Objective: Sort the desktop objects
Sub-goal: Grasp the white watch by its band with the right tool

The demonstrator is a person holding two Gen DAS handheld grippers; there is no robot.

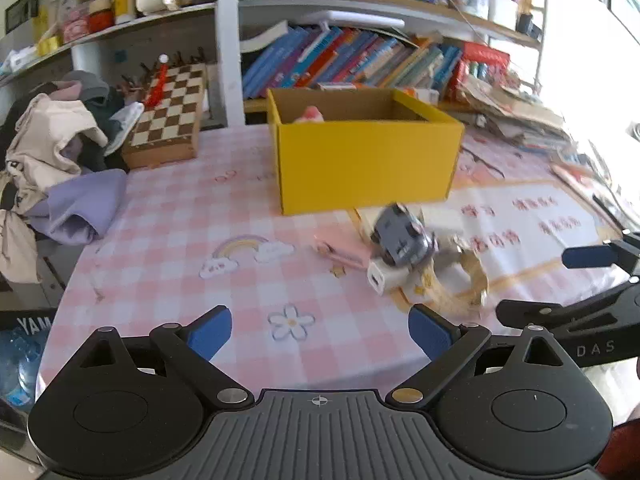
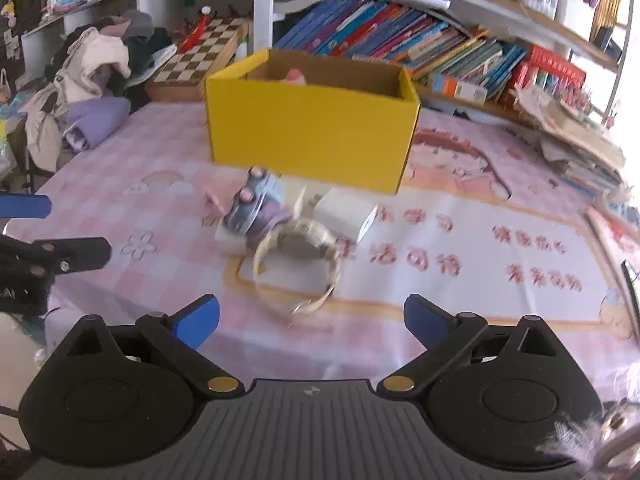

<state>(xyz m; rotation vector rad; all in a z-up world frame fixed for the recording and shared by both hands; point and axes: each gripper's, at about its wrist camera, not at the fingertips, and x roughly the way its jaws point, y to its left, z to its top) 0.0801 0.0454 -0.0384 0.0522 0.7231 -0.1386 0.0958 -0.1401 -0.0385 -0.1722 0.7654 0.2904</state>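
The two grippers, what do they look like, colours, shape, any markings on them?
Both match: the left gripper and right gripper are matte black, with blue pads on angled linkage arms, round disc housings, brass and silver pivot pins, and a ribbed grey centre plate. White letters "DAS" mark the right one's side, seen from the left camera. No cables show.

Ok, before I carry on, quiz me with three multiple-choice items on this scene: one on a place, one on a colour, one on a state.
1. Where is the toy car?
A. inside the box
B. on the pile of small items in front of the box
C. on the chessboard

2. What colour is the box?
A. yellow
B. green
C. red

3. What state is the right tool in?
A. shut on the car
B. shut and empty
C. open and empty

Answers: 1 B, the car sits tilted on the pile; 2 A, its walls are yellow; 3 C, its blue pads stand wide apart with nothing between.
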